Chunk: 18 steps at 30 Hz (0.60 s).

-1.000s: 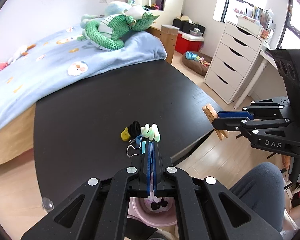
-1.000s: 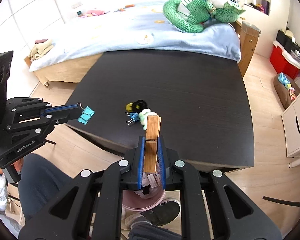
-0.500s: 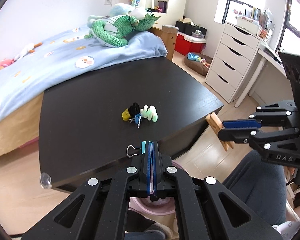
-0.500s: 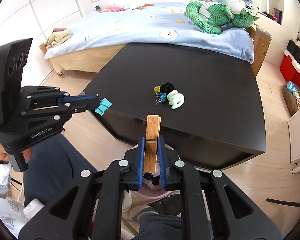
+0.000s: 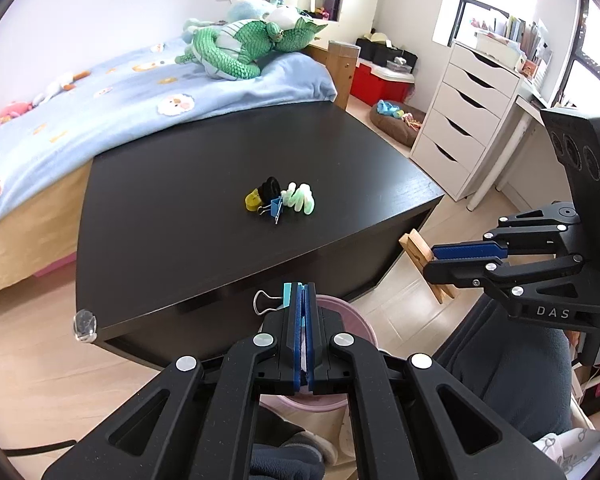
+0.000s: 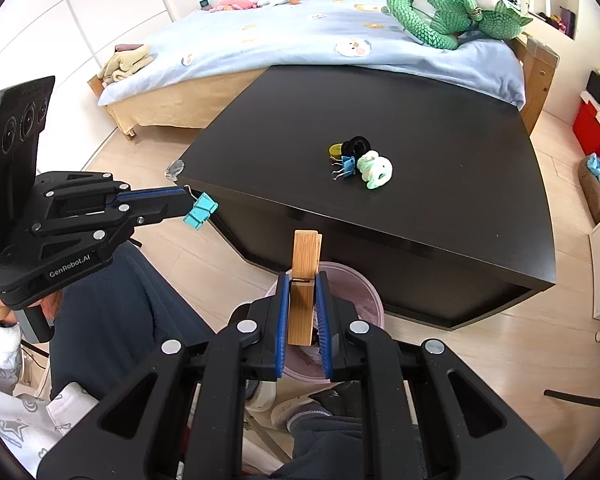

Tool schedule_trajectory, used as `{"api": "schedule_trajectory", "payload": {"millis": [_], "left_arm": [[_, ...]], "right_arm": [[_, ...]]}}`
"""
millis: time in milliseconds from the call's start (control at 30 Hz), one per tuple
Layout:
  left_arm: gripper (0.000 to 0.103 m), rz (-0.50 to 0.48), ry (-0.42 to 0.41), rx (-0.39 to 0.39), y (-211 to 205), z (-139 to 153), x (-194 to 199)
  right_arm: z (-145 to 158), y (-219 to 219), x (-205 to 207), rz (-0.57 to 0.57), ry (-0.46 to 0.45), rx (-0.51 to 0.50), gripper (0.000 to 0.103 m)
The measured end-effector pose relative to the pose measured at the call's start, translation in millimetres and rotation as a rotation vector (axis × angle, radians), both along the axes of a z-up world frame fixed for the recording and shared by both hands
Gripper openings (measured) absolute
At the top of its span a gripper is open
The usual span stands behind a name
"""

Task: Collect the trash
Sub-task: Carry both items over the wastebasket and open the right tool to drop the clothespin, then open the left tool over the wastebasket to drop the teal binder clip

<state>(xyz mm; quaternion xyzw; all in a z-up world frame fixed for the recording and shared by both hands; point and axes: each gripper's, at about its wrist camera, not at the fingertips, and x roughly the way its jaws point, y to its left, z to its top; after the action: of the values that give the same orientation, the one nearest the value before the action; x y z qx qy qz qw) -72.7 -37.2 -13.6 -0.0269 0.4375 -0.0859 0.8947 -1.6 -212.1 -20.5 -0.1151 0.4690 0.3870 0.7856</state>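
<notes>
A: How far along are you?

B: Midway, I'd judge. Your left tool (image 5: 300, 286) is clenched on a turquoise binder clip (image 6: 200, 210); your right tool (image 6: 302, 280) grips a wooden clothespin (image 6: 305, 276). Both hang above the pink bin (image 6: 364, 300), low in the frame, undropped.

A: What's left?

B: A small pile (image 5: 280, 200) at the centre of the worktop (image 5: 180, 208): a blue clip, yellow and black bits, a pale green piece.

A: Pose?

B: Both tools tilt steeply down, off the worktop's near edge.
</notes>
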Motion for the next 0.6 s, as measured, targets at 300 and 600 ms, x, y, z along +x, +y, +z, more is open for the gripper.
{"api": "schedule_trajectory", "payload": {"millis": [300,600], "left_arm": [[0.001,-0.008,-0.006,0.001,-0.9,1.1,1.8],[0.001,-0.036,-0.001,-0.011,-4.5,2.2,1.5]], "right_arm": [[-0.3,-3.7,5.1,-0.031,-0.017,0.010,0.068],[2.6,-14.2,10.0,-0.089,-0.038,0.007,0.099]]}}
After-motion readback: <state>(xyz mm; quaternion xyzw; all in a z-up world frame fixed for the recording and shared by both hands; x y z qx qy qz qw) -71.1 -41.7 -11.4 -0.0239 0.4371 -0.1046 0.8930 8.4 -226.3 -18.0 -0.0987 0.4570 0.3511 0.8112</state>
